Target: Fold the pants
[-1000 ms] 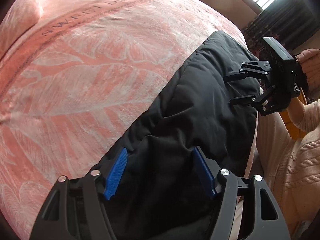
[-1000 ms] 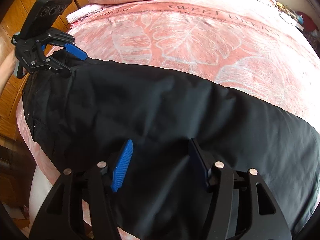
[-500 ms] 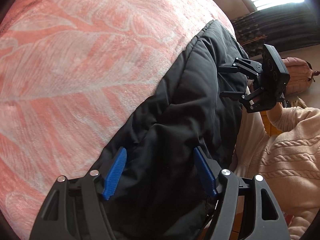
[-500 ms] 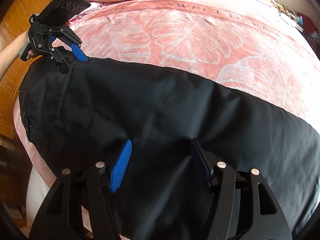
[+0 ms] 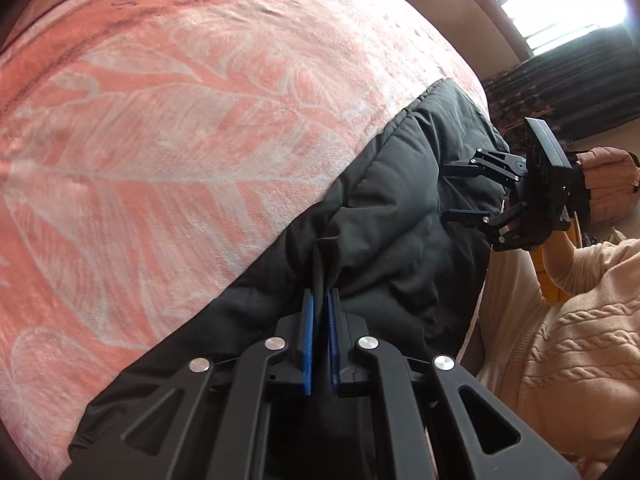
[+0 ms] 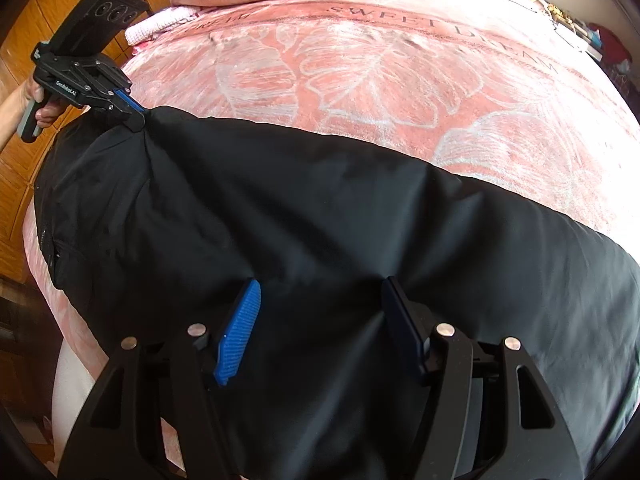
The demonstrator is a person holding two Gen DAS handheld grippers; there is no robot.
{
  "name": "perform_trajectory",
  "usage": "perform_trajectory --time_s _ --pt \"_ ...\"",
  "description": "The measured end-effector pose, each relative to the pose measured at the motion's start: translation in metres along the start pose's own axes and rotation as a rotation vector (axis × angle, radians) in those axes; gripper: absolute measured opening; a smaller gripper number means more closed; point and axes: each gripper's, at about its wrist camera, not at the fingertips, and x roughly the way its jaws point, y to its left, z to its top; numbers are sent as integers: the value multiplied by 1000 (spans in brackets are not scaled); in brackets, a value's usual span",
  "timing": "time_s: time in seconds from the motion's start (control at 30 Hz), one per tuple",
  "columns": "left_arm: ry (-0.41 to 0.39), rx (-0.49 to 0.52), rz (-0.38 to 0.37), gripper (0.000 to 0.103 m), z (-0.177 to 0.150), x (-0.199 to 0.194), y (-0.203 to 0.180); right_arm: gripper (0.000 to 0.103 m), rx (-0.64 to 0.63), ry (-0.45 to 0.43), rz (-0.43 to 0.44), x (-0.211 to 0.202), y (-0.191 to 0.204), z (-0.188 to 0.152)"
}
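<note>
The left gripper (image 5: 320,300) pinches a ridge of the black pants (image 6: 320,220); the right gripper (image 6: 320,300) hovers just above them, jaws wide.

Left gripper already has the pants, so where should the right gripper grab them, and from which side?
The left gripper is pinching a fold of the black pants. The open right gripper probably does best pinching the far long edge beside the pink blanket, coming from above, since the cloth lies flat there.

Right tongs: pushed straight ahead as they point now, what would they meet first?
Probably the black padded pants lying right ahead of the open right tongs, spread on the pink leaf-patterned blanket; depth is unclear.
</note>
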Motion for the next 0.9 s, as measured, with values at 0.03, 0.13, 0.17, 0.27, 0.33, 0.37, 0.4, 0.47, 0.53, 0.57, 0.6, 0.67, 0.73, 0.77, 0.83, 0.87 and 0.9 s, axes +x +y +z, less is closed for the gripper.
perform_trajectory --time_s 0.03,0.13,0.17,0.27,0.33,0.37,0.4,0.47,0.53,0.57,0.6,0.67,0.73,0.77,0.83,0.87,0.9 --pt "-24 -5 23 6 -2 -1 -2 63 5 -1 1 0 -1 0" --pt "-98 -24 99 6 -11 0 -3 63 27 -7 4 0 -3 2" --pt "-112 -50 134 6 -12 7 2 63 30 -9 2 0 -3 2" --pt "-139 -105 180 9 -19 15 1 63 21 -5 -17 0 0 2" --pt "-197 -79 238 13 -25 1 -15 63 21 -2 -17 -1 1 2" --pt "-233 -70 257 21 -29 -11 -22 63 26 -4 -12 -3 -1 1" --pt "-254 -64 266 38 -35 -22 -27 63 31 -7 -5 -5 -3 -1" --pt "-286 -27 298 65 -43 -48 -34 63 41 -8 15 -7 -7 -4" --pt "-271 16 401 70 -44 -65 -34 63 43 -9 23 -7 -9 -5" --pt "-247 25 444 70 -43 -68 -33 63 43 -9 21 -7 -9 -5" --pt "-214 29 456 70 -42 -69 -28 63 43 -9 15 -7 -8 -5" --pt "-149 24 441 70 -39 -64 -17 66 40 -11 4 -5 -5 -4" --pt "-83 25 432 68 -37 -54 -5 68 41 -12 2 -4 -4 -4" --pt "-68 17 418 67 -36 -47 0 68 38 -12 -3 -3 -2 -4" --pt "-45 -1 361 67 -36 -31 5 68 22 -10 -18 -3 1 -3" --pt "-46 4 347 67 -37 -26 6 67 17 -10 -20 -3 2 -2" --pt "-43 16 336 67 -36 -19 5 66 14 -11 -16 -4 3 -1"
